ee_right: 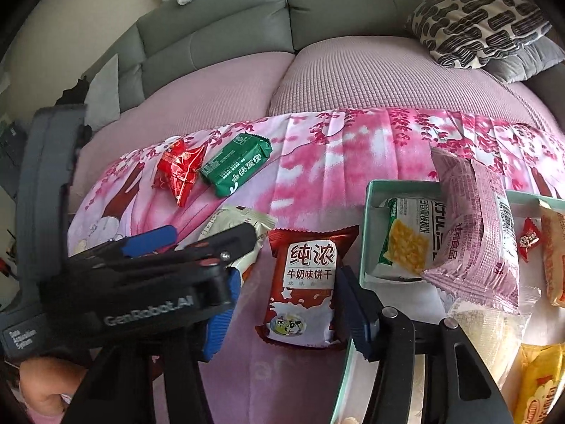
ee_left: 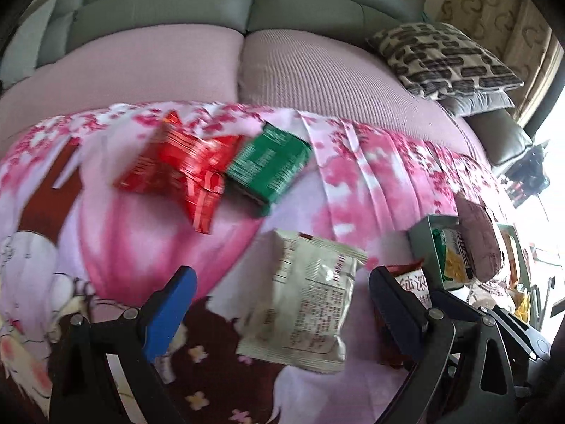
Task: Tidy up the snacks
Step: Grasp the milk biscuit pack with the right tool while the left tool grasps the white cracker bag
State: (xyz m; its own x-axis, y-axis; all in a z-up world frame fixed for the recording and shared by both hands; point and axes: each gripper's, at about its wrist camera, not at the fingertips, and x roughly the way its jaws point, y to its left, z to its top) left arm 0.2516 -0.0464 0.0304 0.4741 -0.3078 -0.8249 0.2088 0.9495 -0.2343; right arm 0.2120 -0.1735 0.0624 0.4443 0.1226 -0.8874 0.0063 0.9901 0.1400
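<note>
Right now the left tongs point(ee_left: 282, 296) stand spread wide over a pink blossom-printed cloth point(ee_left: 353, 162) laid across the lilac seat cushions of a grey-green sofa point(ee_left: 169, 7). A cream-white foil snack packet with small black print point(ee_left: 310, 304) lies flat on the cloth between the two fingers. Cloth shows between it and the blue-padded finger, and its other edge comes close to the black finger without being pressed, so nothing is pinched. Farther back on the cloth, a crinkled red foil packet point(ee_left: 187, 166) and a green rectangular packet with white print point(ee_left: 268, 162) sit side by side, touching or nearly so; this view blurs them. From the right wrist camera, the right tongs point(ee_right: 289, 296) are partly spread astride a red-brown milk-biscuit packet with a white label point(ee_right: 303, 282), which lies flat on the cloth, just left of a shallow pale-teal box point(ee_right: 399, 185). Its right edge meets or almost meets the dark blue pad there, while a strip of cloth shows between its left edge and the ribbed blue pad, so it is bracketed, not clamped. Inside the box a white-and-green cracker packet point(ee_right: 406, 243) lies against the near wall, and a long lilac-pink packet point(ee_right: 476, 226) leans tilted across the box. A black-and-cream patterned cushion point(ee_right: 476, 24) rests on the seat's far right corner.
</note>
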